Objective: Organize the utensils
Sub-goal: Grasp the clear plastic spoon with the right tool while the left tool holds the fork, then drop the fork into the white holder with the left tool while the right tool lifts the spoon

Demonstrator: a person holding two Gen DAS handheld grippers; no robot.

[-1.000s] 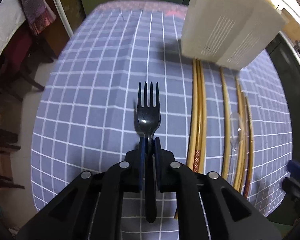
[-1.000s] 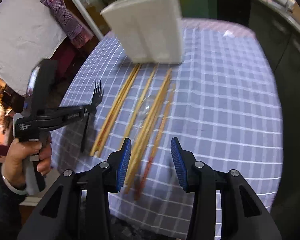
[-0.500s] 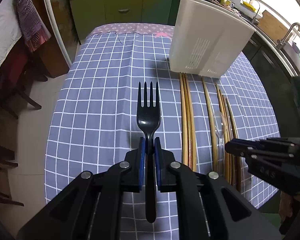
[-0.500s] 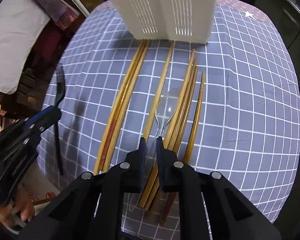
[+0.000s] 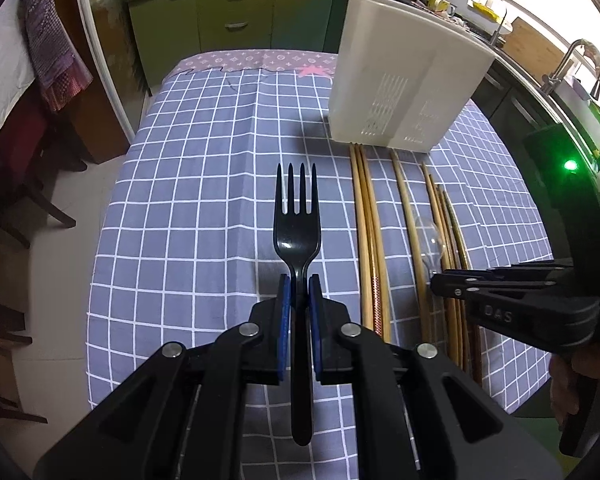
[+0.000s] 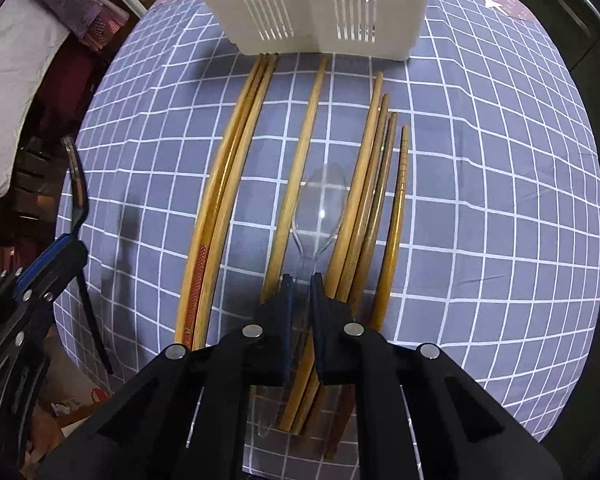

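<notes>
Left tongs clamped on the black plastic fork, blue pads pinching its neck just below the bowl; fork handle runs back between the fingers, tines point away from the camera, fork held clear above the checked tablecloth; right tongs pinched shut on the handle of the clear plastic spoon, having closed within the last second; spoon handle passes between the pads and its end shows below them, bowl ahead of the tips, lying among the chopsticks; whether the spoon is lifted off the cloth I can't tell; wooden chopsticks lie in a row on the table, roughly parallel, tips toward the caddy: a tight group on the left, one with a red patterned end, a single stick just left of the spoon, a bunch of four on its right; white slotted utensil caddy stands upright at the far end of the row, leftmost stick tips touching or just short of its base; a hand on the right tool's grip at the right edge of the left view; beyond the table, green kitchen cabinets and a tap by the window.
</notes>
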